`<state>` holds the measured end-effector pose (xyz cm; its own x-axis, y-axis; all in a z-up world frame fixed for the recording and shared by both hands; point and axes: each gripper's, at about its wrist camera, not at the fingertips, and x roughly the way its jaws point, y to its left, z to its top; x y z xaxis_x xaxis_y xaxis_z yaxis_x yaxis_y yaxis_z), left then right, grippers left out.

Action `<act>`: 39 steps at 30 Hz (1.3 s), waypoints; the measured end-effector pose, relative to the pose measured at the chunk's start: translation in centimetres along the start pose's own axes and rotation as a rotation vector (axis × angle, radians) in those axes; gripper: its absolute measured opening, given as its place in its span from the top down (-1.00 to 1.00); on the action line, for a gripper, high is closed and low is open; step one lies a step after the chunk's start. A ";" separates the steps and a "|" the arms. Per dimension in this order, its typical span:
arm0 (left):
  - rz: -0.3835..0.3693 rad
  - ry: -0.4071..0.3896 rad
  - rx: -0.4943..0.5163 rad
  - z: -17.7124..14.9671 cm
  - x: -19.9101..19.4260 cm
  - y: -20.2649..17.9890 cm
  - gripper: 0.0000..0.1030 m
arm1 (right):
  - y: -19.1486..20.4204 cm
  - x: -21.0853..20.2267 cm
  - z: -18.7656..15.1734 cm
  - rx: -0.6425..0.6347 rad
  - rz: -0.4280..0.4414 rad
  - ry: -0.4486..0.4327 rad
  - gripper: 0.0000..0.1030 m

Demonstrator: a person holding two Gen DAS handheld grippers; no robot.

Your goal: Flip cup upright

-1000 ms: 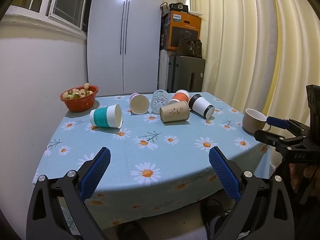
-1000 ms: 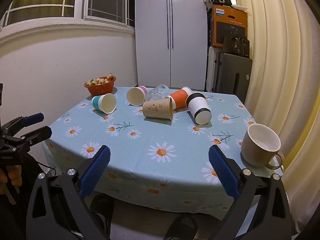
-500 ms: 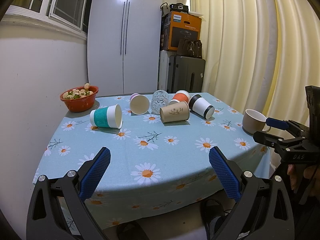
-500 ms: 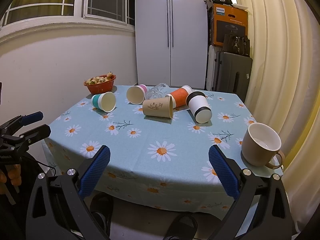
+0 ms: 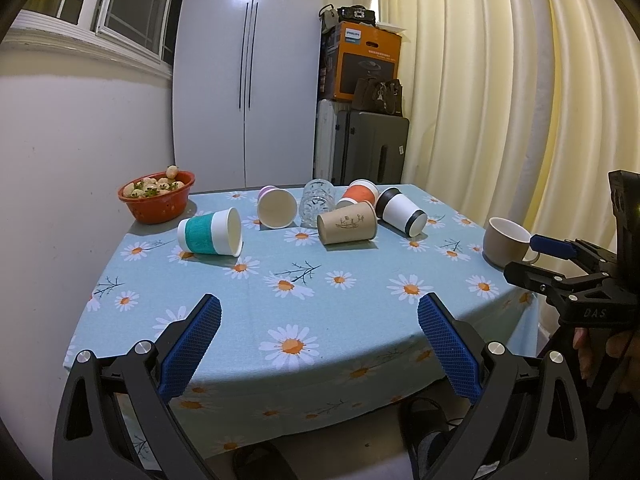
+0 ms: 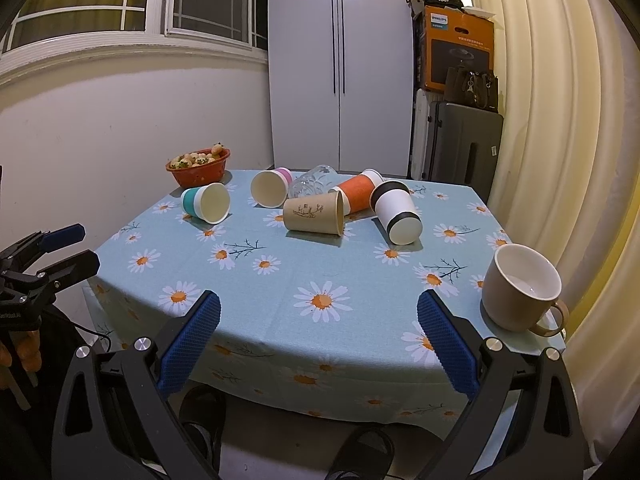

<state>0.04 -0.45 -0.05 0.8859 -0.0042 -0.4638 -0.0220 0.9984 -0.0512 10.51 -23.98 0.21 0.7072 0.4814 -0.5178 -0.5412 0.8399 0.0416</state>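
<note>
Daisy-print tablecloth (image 5: 304, 304) carried several tipped cups; I saw the teal-banded paper cup (image 5: 210, 233) lying sideways at far left. Both my left gripper (image 5: 319, 322) and right gripper (image 6: 319, 320) hung spread wide, holding nothing.

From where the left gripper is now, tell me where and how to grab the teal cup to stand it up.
Grip the teal cup across its side wall near the middle, on the teal band. It lies on its side with the open mouth to the right, base to the left, nothing touching it. Come from above with the left gripper, open fingers straddling the wall front and back, then rotate the mouth upward.
</note>
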 end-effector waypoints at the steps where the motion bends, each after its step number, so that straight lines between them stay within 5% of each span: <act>1: 0.000 0.000 -0.001 0.0 0.0 0.0 -0.87 | -0.1 0.0 -0.1 -0.001 0.000 0.000 -0.90; 39: -0.011 0.007 0.004 -0.4 -0.1 0.0 -0.87 | 0.2 0.1 -0.1 -0.005 0.002 0.008 -0.90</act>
<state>-0.26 -0.50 -0.39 0.8827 -0.0154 -0.4697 -0.0108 0.9985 -0.0530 10.47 -23.80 0.11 0.7024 0.4810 -0.5246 -0.5451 0.8375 0.0381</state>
